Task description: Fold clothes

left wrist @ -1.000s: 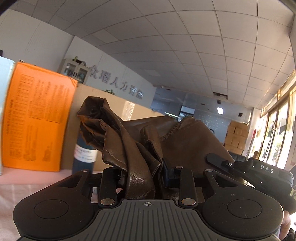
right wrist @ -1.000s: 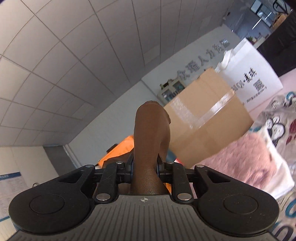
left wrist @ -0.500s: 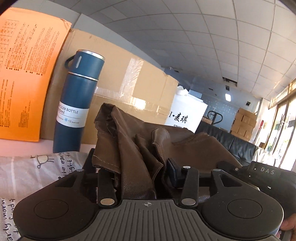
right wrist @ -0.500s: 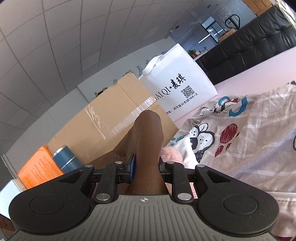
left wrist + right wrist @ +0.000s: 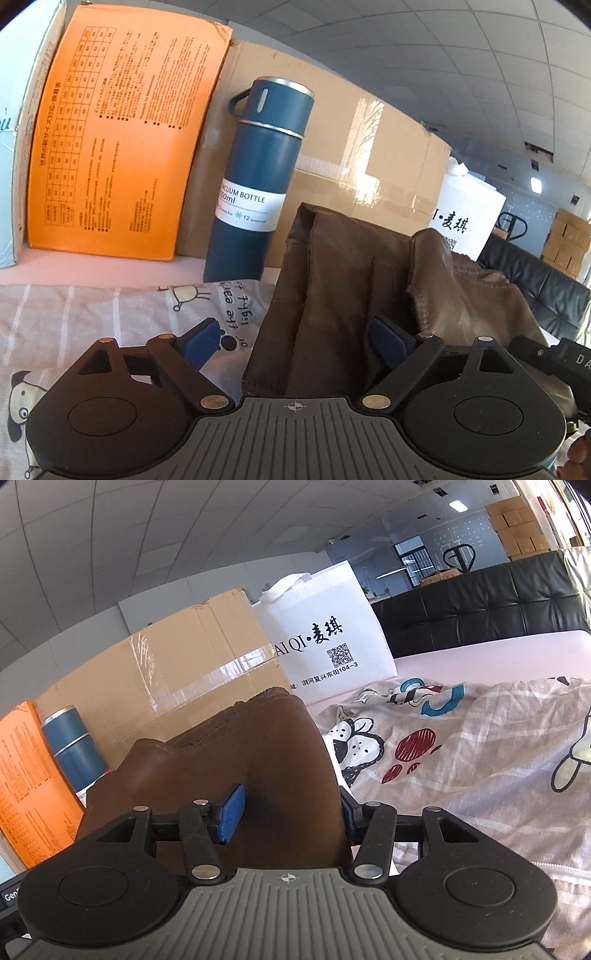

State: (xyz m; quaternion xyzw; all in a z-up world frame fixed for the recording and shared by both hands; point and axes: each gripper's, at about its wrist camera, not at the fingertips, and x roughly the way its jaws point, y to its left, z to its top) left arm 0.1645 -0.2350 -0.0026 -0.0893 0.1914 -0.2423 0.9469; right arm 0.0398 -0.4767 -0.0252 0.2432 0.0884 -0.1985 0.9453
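We count one brown leather garment (image 5: 343,295). We see one blue bottle (image 5: 258,177). There is one orange box (image 5: 122,136), one big brown cardboard box (image 5: 192,672) and one white bag (image 5: 325,635). One printed cloth (image 5: 461,757) with cartoon animals lies on the pink surface (image 5: 480,653). We see two hand-held grippers, the left hand-held gripper (image 5: 295,339) and the right hand-held gripper (image 5: 291,812).

Left hand-held gripper (image 5: 295,341) fingers spread wide, right hand-held gripper (image 5: 290,814) likewise parted
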